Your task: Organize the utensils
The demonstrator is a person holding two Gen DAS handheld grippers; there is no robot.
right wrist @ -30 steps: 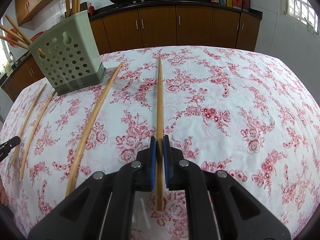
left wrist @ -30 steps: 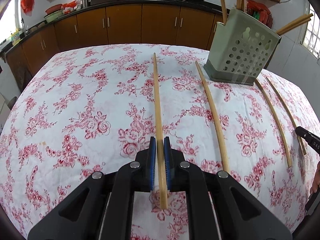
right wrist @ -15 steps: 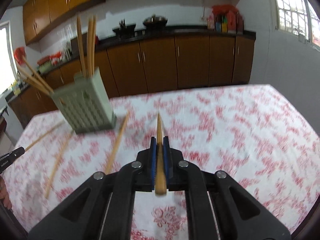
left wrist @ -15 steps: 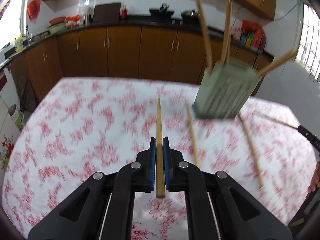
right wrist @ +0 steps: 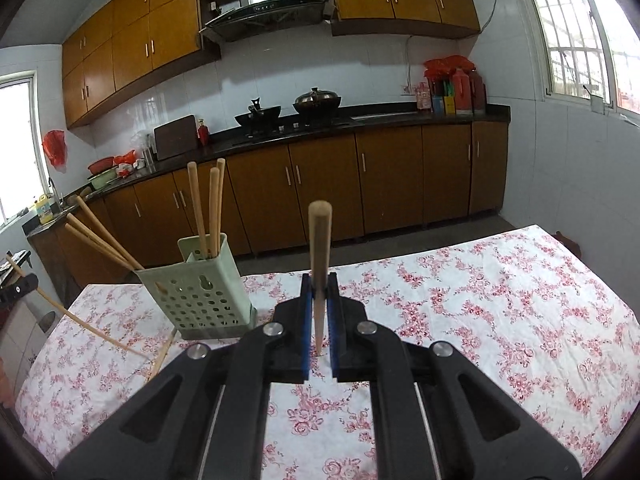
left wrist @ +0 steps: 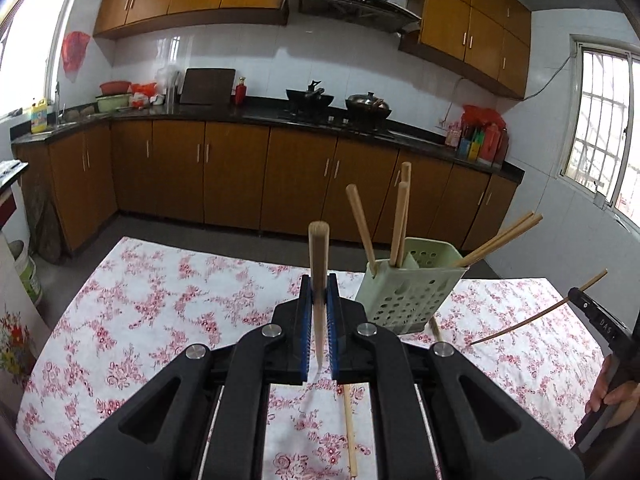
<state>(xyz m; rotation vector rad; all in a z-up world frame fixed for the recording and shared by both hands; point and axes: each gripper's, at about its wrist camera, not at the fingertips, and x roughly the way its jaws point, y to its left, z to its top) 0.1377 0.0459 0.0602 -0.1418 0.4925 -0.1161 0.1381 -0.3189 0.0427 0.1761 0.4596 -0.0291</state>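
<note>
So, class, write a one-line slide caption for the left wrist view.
Left gripper clamps a chopstick above the floral tablecloth, beside the green holder.

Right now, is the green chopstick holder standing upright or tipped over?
Upright. The green chopstick holder stands on its base on the tablecloth, and chopsticks stick out of its top.

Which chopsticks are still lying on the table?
In the left wrist view, one chopstick lies flat on the tablecloth below the left gripper, and another end shows beside the holder. The others stand in the holder or are gripped.
</note>
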